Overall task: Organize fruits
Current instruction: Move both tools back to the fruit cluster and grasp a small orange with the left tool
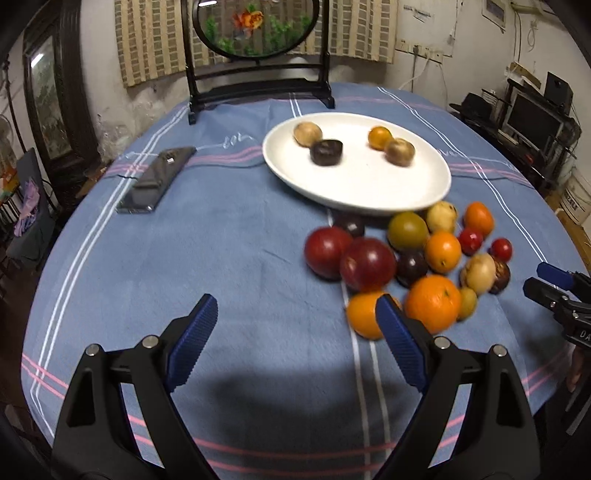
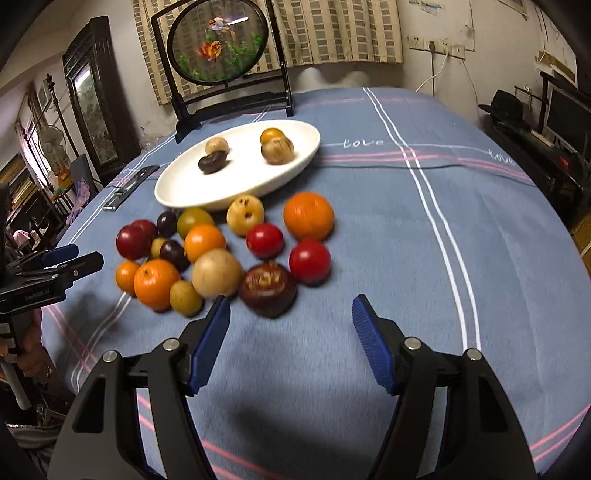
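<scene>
Left wrist view: a cluster of loose fruits [image 1: 410,262], oranges, red plums, dark and tan ones, is gathered on the blue tablecloth [image 1: 221,266], just in front of a white oval plate [image 1: 369,184]; four fruits are already set on the plate, among them a dark one [image 1: 325,151]; the left gripper [image 1: 295,314] is held above bare cloth beside the pile, its jaws spread wide with nothing between them; in the right wrist view, the right gripper [image 2: 290,314] is seen with jaws parted and empty, just short of a dark mangosteen [image 2: 267,290]; a phone [image 1: 157,179] lies left of the plate; a framed goldfish screen [image 1: 255,29] stands behind.
</scene>
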`<state>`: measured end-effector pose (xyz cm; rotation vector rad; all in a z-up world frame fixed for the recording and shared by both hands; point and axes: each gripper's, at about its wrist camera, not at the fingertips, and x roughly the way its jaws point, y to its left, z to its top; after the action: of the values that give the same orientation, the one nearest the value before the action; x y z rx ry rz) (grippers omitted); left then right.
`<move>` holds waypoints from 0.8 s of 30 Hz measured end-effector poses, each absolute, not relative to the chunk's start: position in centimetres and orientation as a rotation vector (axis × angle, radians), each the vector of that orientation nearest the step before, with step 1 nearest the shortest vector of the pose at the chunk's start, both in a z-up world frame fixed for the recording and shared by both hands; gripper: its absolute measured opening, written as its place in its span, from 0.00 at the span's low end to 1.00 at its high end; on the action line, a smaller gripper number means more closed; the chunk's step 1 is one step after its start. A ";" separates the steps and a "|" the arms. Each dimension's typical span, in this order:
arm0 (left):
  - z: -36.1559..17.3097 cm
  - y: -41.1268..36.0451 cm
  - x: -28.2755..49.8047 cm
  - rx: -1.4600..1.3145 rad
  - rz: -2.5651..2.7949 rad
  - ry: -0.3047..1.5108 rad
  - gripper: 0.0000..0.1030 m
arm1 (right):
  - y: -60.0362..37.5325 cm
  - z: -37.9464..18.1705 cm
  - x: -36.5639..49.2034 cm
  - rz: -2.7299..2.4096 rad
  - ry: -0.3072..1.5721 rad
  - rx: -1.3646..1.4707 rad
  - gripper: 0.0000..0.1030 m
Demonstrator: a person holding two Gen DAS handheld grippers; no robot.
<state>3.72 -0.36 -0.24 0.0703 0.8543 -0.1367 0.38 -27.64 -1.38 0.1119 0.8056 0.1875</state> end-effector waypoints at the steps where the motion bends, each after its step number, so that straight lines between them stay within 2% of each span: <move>1: -0.4 -0.5 3.6 0.073 -0.143 0.857 0.86 | -27.6 -1.5 0.2 0.191 0.806 0.113 0.67; 20: -4.2 -3.5 5.3 0.100 -0.201 0.948 0.85 | -26.2 -2.8 0.3 0.242 0.844 0.094 0.67; 23: -4.3 -3.4 5.6 0.076 -0.226 0.952 0.72 | -25.7 -2.7 0.3 0.245 0.846 0.081 0.67; 24: -4.2 -3.5 5.5 0.074 -0.243 0.942 0.63 | -25.5 -2.6 0.3 0.243 0.846 0.073 0.67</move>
<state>5.52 -3.53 -4.18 0.0740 0.9420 -0.2432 0.33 -25.51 -2.62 0.0732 0.8458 0.2428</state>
